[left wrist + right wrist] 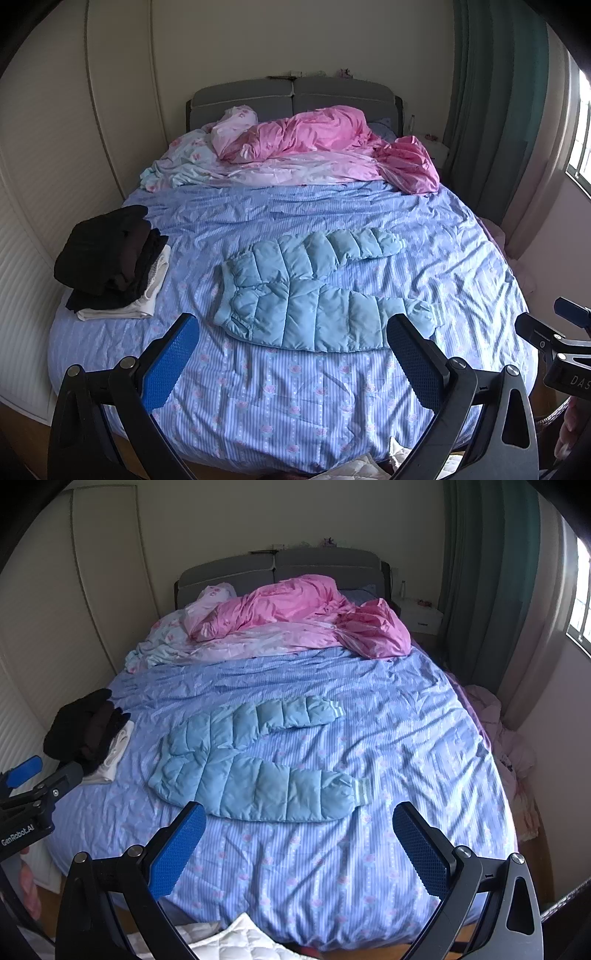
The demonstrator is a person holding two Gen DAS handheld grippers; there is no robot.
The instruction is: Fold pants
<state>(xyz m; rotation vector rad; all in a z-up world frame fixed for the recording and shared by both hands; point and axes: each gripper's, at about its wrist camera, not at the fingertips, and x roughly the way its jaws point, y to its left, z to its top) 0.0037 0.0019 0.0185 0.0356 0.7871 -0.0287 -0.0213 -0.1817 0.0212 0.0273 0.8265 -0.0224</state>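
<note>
Two grippers over one bed (332,406), both above its foot edge and looking toward the headboard (291,96).

Bed: blue striped cover with small pink flowers, creased all over. Pink and pale floral bedding (314,144) heaped at the head end.

Pants (317,291): light blue, quilted and padded, lying flat on the cover in the near middle of the bed. Waistband toward the left, both legs running right and spread apart. Striped knit cuffs show at the leg ends in the right wrist view (364,788). Unfolded.

Stack of folded clothes (110,262): dark items on top, a white one at the bottom, near the bed's left edge, apart from the pants.

Left gripper (291,350): fingers spread wide, blue textured pads facing in, nothing between them. Held above the cover; its right fingertip overlaps the near leg's cuff in view, contact not clear.

Right gripper (299,834): fingers likewise spread wide, nothing between them, above the cover just short of the near leg.

Writing: "GenRobot.AI" on the left gripper's body in the right wrist view (16,836). "DAS", cut off, on the right gripper's body at the left wrist view's edge (578,380).

Smaller: white quilted fabric (236,941) at the bottom edge below the bed's foot.
</note>
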